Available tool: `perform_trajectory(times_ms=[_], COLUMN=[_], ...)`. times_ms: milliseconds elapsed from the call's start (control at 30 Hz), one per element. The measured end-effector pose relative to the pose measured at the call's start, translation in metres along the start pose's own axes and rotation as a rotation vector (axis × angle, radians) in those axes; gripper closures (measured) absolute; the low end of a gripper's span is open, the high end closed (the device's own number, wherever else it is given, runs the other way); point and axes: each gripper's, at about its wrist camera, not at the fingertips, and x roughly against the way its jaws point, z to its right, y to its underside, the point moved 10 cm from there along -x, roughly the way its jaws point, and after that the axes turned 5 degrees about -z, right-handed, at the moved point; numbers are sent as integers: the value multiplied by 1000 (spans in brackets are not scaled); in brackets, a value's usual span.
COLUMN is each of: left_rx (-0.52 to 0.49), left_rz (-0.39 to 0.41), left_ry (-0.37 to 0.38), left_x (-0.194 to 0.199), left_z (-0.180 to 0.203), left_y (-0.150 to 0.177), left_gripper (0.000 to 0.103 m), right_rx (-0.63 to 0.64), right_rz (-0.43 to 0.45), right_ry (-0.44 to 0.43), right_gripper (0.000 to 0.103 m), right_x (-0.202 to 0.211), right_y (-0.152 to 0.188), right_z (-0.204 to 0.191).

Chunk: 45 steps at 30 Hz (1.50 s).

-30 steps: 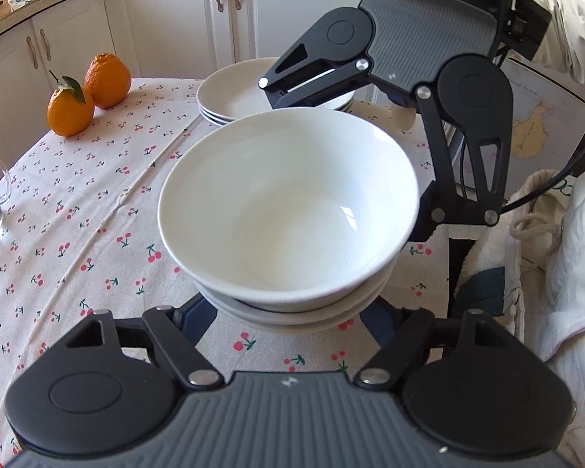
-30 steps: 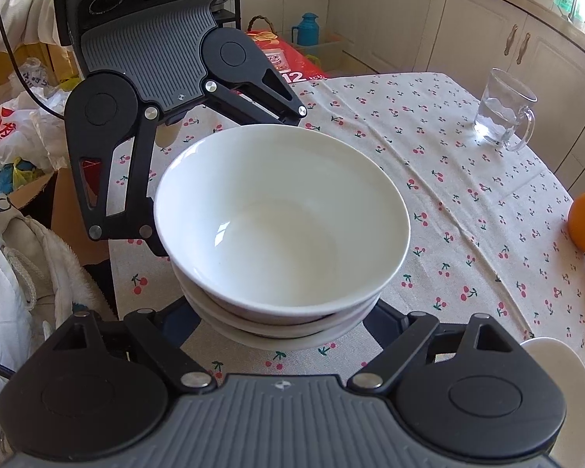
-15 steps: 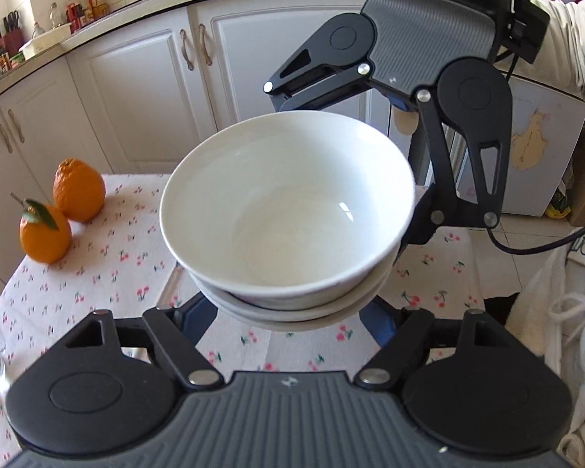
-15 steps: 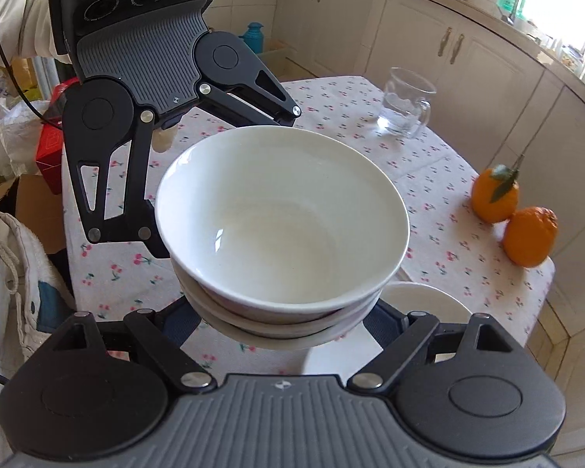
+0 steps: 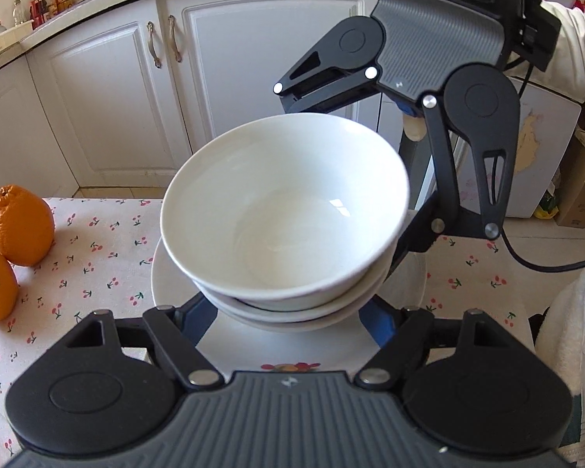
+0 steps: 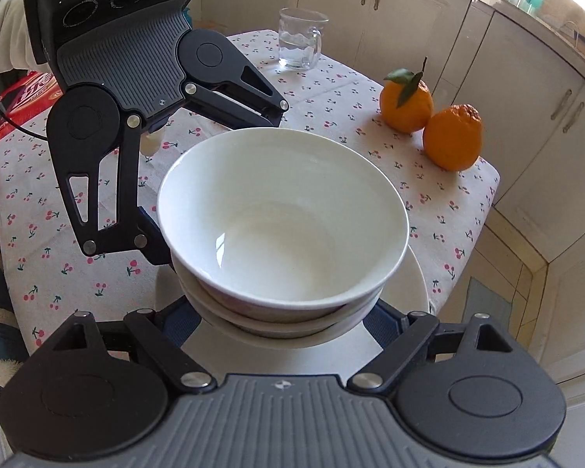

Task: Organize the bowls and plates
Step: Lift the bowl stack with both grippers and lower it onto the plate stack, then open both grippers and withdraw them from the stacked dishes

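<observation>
A stack of white bowls (image 5: 284, 214) hangs between both grippers, which face each other across it. My left gripper (image 5: 288, 314) is shut on the stack's near lower side, its fingertips hidden under the bowls. My right gripper (image 6: 288, 318) is shut on the opposite side in the same way. Each gripper also shows at the top of the other's view. The bowls (image 6: 284, 226) sit over a stack of white plates (image 5: 167, 284) on the cherry-print tablecloth (image 6: 58, 265). Whether the lowest bowl touches the plates (image 6: 417, 284) I cannot tell.
Two oranges (image 6: 407, 105) (image 6: 452, 138) lie close to the plates near the table's edge. A glass mug (image 6: 300, 39) stands at the far side and a red box (image 6: 15, 93) beside the table. White cabinets (image 5: 109, 109) run close behind the table's edge.
Both grippers carried the stack of bowls across the table, from the cloth in front of the plates to right over them. The grip on the bowls is unchanged.
</observation>
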Motion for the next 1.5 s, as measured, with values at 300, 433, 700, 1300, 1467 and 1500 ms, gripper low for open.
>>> perform_trajectory(times_ms=[300,433,700,1300,1467,1500], left_rx=[2,1,87,777,801,802], left_rz=[2,8,88,272,273,274], left_ry=[-2,-26,-153,-744,-774,-777], left_x=[-1,1,43,158,167,168], left_z=[-1,0,12,55,74,78], left_y=[-3,-3,5,45,52,52], left_gripper=[24,23,9,1,1,1], right_rx=[-49,-64,-132,-817,-813,-814], right_rz=[14,23,75,248,255,261], right_ry=[-41,-40,13,586,625,625], right_gripper=[11,11,0,0,0,0], right_x=[-3,-3,20,108,116,118], right_y=[1,2,1,37,41,42], right_z=[6,7,0,-71,-93,-96])
